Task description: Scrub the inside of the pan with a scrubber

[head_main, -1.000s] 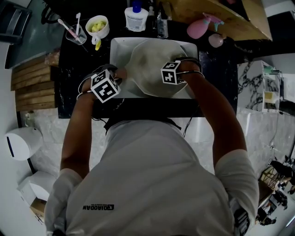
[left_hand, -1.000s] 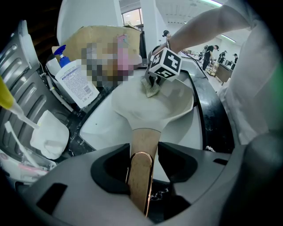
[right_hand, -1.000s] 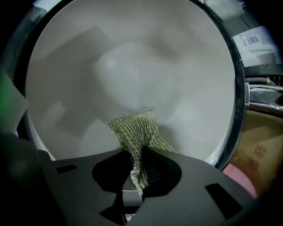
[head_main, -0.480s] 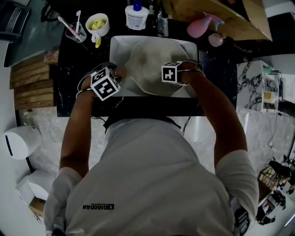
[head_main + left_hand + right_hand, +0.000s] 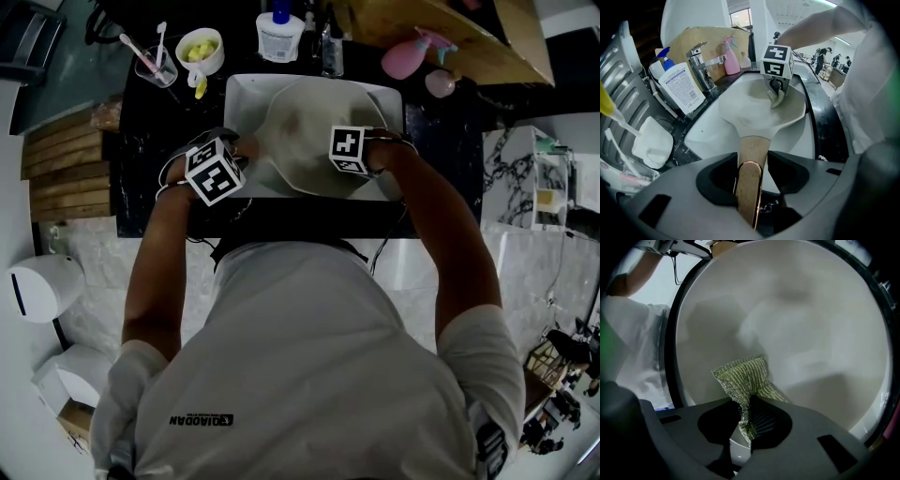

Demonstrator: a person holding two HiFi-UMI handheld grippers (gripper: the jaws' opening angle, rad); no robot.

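Sink station within a large open workroom.
A white sink (image 5: 240, 97) in a dark marble worktop (image 5: 156, 133) is shown with tap (image 5: 704, 63), pump bottle (image 5: 681, 87) and toothbrush cup (image 5: 155, 70); distant people (image 5: 829, 53) are seen beyond.

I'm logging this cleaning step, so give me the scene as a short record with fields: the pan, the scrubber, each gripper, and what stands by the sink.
Pan: pale inside, over the white sink, its handle toward the person
Left gripper: shut on the handle
Right gripper: shut on the scrubber
Scrubber: green mesh, lying against the pan's inside surface
By the sink: faucet, pump bottle, pink spray bottle
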